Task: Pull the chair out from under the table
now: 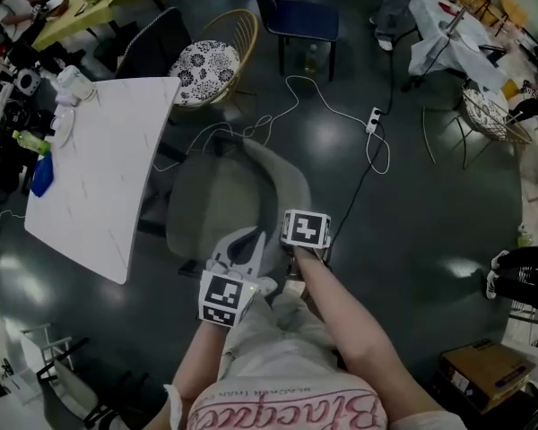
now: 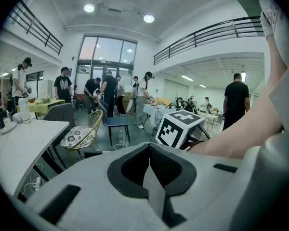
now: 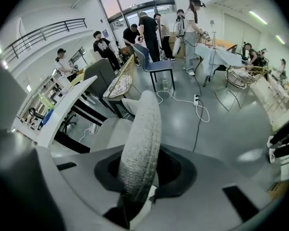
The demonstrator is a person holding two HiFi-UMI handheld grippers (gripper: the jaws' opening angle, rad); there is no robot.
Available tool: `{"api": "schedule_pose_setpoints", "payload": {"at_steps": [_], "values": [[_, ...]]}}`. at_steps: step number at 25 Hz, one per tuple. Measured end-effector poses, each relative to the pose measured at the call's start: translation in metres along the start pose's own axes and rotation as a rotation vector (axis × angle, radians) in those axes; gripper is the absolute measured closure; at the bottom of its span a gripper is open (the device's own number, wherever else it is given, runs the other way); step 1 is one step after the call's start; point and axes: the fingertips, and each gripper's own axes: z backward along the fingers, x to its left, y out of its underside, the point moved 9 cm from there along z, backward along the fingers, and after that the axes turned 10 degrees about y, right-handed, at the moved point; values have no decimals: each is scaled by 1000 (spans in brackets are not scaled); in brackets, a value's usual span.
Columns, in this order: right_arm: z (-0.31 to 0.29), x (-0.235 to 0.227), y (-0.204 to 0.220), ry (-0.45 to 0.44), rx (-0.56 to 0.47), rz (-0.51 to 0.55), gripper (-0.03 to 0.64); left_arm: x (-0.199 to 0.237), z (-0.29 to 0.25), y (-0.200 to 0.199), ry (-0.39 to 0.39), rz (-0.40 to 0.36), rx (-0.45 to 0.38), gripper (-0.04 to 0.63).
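The grey upholstered chair (image 1: 206, 206) stands just right of the white table (image 1: 99, 173), its seat partly under the table's edge. Its curved backrest (image 3: 142, 138) runs down between the jaws of my right gripper (image 3: 135, 196), which is shut on its top edge; in the head view that right gripper (image 1: 290, 253) sits at the near end of the backrest (image 1: 282, 176). My left gripper (image 1: 248, 238) hovers just left of it, beside the chair, holding nothing. In the left gripper view the left gripper (image 2: 148, 177) has its pads together, and the right gripper's marker cube (image 2: 179, 128) shows close ahead.
A wicker chair with a patterned cushion (image 1: 206, 65) and a dark chair (image 1: 161, 43) stand at the table's far end. A white cable with a power strip (image 1: 374, 119) lies on the floor beyond. Bottles and a blue cloth (image 1: 41, 176) sit on the table. A cardboard box (image 1: 484, 370) is at right.
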Motion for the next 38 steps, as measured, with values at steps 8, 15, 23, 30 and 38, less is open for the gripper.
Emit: {"api": "schedule_pose_setpoints", "payload": {"at_steps": [8,15,23,30,38], "values": [[12,-73,17,50,-12,-65,534,-33,-18,-9,31,-34,1,591],[19,-122,21,78,-25,-93,539,-54,-31,-5,84,-39,44,591],[21,-158,18,96,-16,-88,540,-47,-46,-12,80,-47,52,591],[20,-155,18,116,-14,-53,518,-28,-45,-15,82,-39,45,591],[21,-151,17,141,12,-39,483,-13,-40,-20,108,10,5,591]]}}
